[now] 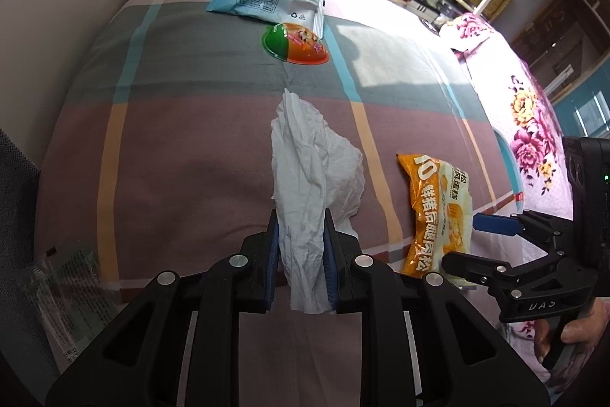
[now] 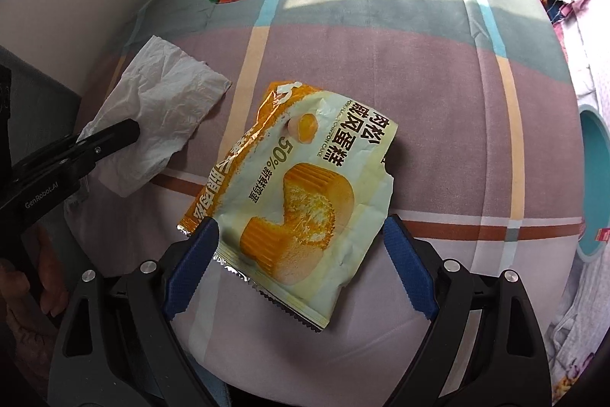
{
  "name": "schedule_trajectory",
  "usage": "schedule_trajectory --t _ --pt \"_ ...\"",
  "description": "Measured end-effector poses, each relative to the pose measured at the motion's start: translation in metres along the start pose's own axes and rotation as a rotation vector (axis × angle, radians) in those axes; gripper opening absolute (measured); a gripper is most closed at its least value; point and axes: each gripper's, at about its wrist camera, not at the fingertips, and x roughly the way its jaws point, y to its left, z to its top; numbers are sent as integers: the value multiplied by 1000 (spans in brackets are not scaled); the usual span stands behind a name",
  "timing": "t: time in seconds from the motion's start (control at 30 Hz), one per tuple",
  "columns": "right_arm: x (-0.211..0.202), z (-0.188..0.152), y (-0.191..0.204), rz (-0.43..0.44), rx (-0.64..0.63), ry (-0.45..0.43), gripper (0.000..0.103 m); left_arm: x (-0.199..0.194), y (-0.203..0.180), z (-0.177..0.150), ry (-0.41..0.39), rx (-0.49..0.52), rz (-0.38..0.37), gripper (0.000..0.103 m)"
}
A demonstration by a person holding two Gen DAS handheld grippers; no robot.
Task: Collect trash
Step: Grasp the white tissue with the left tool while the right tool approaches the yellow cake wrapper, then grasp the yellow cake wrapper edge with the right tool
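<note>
The left gripper (image 1: 301,254) has its blue pads pinched narrowly on a crumpled white tissue (image 1: 312,170), which trails forward from the jaws over the striped bedsheet (image 1: 183,147). Its side reads "GenRobot.AI". The right gripper (image 2: 301,262) stands wide, its fingers straddling the near edge of the orange cake wrapper (image 2: 301,185) without pressing it; "CHIFFON CAKE" and "50%" are legible there among Chinese characters. The wrapper is torn at one corner and lies flat, just right of the tissue. Beyond the tissue, well apart, sit a green-and-orange jelly cup (image 1: 295,42) and a pale blue packet (image 1: 263,0) with a recycling mark, touching each other. Bare sheet lies between.
</note>
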Motion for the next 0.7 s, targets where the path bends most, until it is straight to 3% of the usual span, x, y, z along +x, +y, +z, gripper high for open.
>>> schedule_trajectory --t 0.23,0.4,0.5,0.53,0.57,0.63,0.7 --pt "15 27 9 -22 41 27 86 8 7 -1 14 -22 -5 21" --pt "22 22 3 -29 43 53 90 19 3 -2 38 -7 -2 21" --pt "12 13 -6 -3 53 19 90 22 1 1 37 -4 -3 21" --pt "11 12 -8 11 54 15 80 23 0 2 39 -4 -8 22" --pt "11 10 -10 43 58 29 64 24 -1 3 39 -2 -9 25" --pt "9 4 -12 69 57 32 57 25 -4 5 38 6 -10 31" --pt "8 1 -9 89 35 29 32 26 -8 5 36 13 -6 36"
